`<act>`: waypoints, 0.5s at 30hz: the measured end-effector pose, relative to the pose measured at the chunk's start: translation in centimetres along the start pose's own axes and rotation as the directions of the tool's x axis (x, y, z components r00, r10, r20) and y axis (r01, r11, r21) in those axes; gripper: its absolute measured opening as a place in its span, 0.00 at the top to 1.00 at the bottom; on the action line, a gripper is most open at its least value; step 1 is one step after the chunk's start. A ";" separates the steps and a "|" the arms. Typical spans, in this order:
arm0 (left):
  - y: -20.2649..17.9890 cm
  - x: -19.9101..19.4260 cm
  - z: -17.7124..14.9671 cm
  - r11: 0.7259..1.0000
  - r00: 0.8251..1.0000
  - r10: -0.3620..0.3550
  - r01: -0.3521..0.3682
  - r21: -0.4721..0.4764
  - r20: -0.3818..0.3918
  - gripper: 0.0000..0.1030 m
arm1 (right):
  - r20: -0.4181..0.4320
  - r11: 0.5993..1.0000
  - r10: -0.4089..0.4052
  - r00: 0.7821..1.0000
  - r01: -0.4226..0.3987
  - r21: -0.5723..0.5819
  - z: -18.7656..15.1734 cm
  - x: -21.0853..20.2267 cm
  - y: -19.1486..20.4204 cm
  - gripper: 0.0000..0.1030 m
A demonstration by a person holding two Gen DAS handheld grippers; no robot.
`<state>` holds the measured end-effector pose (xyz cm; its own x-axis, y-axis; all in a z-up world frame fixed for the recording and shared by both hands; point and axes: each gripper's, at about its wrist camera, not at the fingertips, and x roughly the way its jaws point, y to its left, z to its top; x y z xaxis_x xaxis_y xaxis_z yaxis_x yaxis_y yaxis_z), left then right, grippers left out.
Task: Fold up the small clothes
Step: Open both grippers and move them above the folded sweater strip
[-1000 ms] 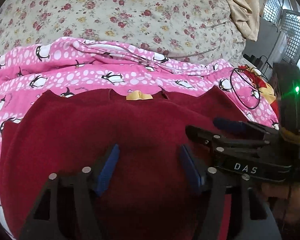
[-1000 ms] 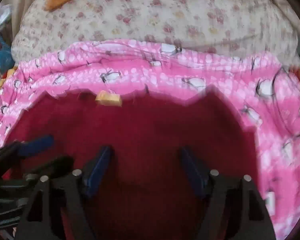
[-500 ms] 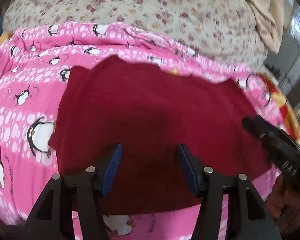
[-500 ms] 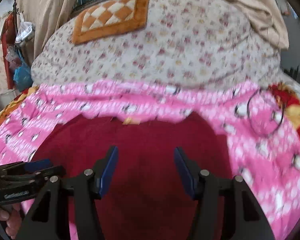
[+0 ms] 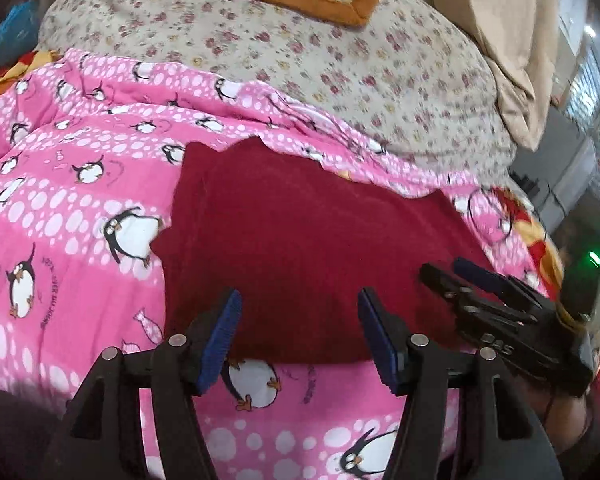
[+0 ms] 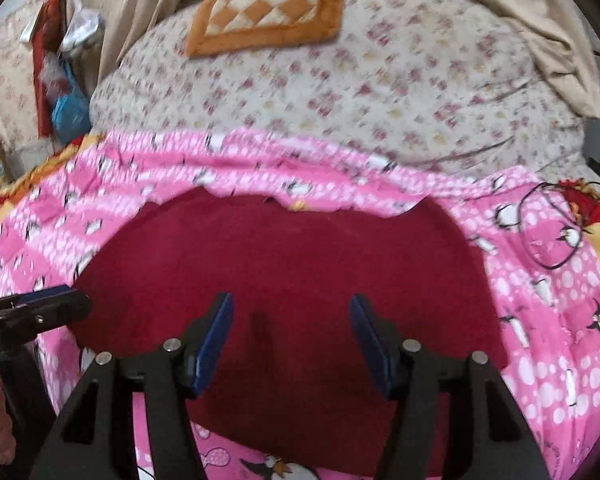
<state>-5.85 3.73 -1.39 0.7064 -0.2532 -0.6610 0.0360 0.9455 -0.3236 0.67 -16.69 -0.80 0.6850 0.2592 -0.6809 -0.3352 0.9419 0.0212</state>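
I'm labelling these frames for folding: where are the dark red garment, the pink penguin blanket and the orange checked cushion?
dark red garment (image 6: 300,264): right wrist view, middle of the cloth.
pink penguin blanket (image 5: 80,208): left wrist view, bare part left of the garment.
orange checked cushion (image 6: 266,14): right wrist view, checked centre.

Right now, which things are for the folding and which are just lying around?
For the folding: dark red garment; left hand-held gripper and right hand-held gripper, both open, holding nothing.

Just lying about: pink penguin blanket; floral quilt; orange checked mat; black wire loop.
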 end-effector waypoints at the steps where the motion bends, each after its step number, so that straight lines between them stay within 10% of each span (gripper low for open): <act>1: 0.1 0.4 -0.3 1.000 1.000 -0.005 0.005 0.001 -0.011 0.58 | -0.055 1.000 -0.006 0.998 0.005 -0.005 -0.4 1.0 0.1 0.31; 10: 0.6 2.1 -0.3 0.999 0.998 0.019 -0.021 -0.040 -0.052 0.58 | 0.129 0.996 -0.075 0.989 0.079 -0.028 0.1 -1.5 0.5 0.30; 15: 0.2 2.8 -0.8 0.998 0.996 0.054 -0.055 -0.012 -0.073 0.58 | -0.034 0.990 -0.087 0.996 0.090 0.105 -1.0 2.2 -2.2 0.25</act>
<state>-4.38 3.08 -3.86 0.6541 -0.2162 -0.7248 -0.0108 0.9555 -0.2948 2.23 -18.41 -3.06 0.6894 0.1685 -0.7046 -0.2018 0.9787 0.0366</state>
